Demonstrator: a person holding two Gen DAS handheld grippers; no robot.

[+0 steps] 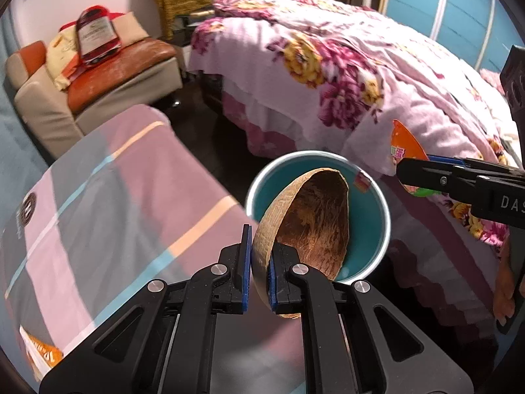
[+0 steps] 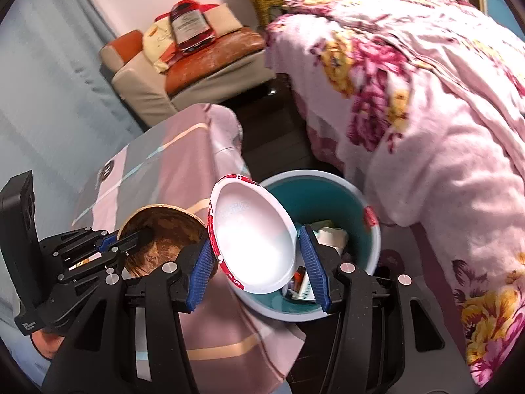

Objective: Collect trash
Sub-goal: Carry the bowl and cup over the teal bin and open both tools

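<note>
Coconut shell (image 1: 308, 226) pinched by its rim in left gripper (image 1: 261, 272), over teal bin (image 1: 377, 203). Right gripper (image 2: 259, 259) spread wide; paper bowl (image 2: 252, 239) between its pads, contact unclear, above bin beside bed (image 2: 426, 105).

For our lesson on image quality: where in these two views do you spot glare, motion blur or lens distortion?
Right wrist view: glare washes out the inside of the paper bowl, and the floral blanket is smeared by motion blur. Left wrist view: the coconut shell is sharp, the bin rim slightly blurred. Both views bend at the edges, fisheye-style.
</note>
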